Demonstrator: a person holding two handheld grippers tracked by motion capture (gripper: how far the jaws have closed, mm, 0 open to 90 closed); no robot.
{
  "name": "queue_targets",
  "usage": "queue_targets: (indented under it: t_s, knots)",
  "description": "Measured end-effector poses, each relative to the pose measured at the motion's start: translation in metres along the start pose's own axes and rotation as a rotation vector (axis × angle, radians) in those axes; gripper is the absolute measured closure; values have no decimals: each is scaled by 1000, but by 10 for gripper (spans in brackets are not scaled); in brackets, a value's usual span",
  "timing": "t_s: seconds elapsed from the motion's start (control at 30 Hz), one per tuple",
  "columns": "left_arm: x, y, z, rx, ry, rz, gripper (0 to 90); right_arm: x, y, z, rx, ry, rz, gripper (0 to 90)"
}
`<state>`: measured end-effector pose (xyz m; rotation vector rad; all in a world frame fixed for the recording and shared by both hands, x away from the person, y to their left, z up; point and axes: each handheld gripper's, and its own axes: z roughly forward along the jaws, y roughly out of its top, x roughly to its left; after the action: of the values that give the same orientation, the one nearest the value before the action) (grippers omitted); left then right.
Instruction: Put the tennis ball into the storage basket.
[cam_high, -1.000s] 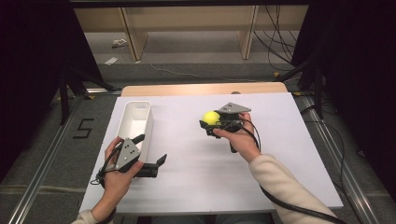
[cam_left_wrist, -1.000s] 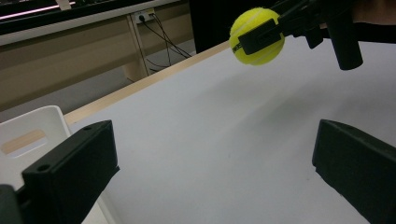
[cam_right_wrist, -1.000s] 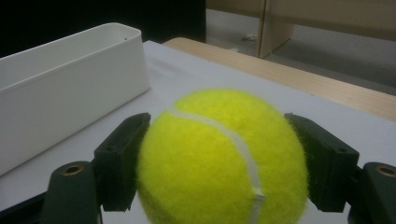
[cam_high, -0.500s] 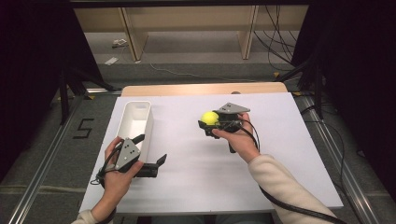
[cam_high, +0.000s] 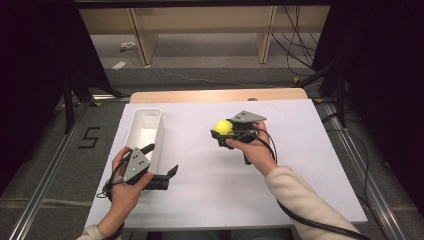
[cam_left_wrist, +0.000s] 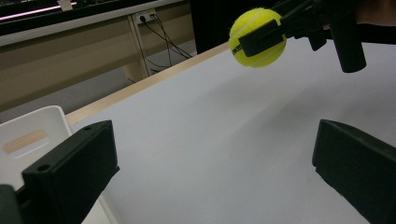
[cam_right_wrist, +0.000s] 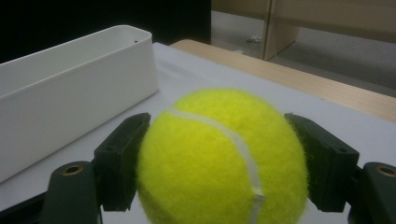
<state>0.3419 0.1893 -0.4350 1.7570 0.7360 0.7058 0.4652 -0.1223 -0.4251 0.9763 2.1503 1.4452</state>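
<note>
no visible change, nothing moved since

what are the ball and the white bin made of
The ball: fuzzy yellow felt with a white seam, so likely a tennis ball. The white bin: smooth, matte, thin-walled with rounded corners, probably moulded plastic.

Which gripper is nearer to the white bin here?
Left. The left gripper sits right beside the near end of the white bin, jaws open. The right gripper is farther off toward the table's middle, shut on the tennis ball.
</note>
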Motion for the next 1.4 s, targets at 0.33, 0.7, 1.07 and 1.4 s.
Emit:
queue_targets:
  t_s: [0.33, 0.7, 1.07, 1.4]
  knots:
    - [0, 0, 0, -1, 0, 0, 0, 2, 0, 0, 3, 7, -4, 264]
    - [0, 0, 0, 1, 1, -1, 0, 4, 0, 2, 8, 11, -3, 264]
    - [0, 0, 0, 1, 1, 0, 0, 6, -1, 3, 8, 19, -2, 264]
    - [0, 0, -1, 0, 2, 0, 0, 9, -1, 4, 10, 26, -2, 265]
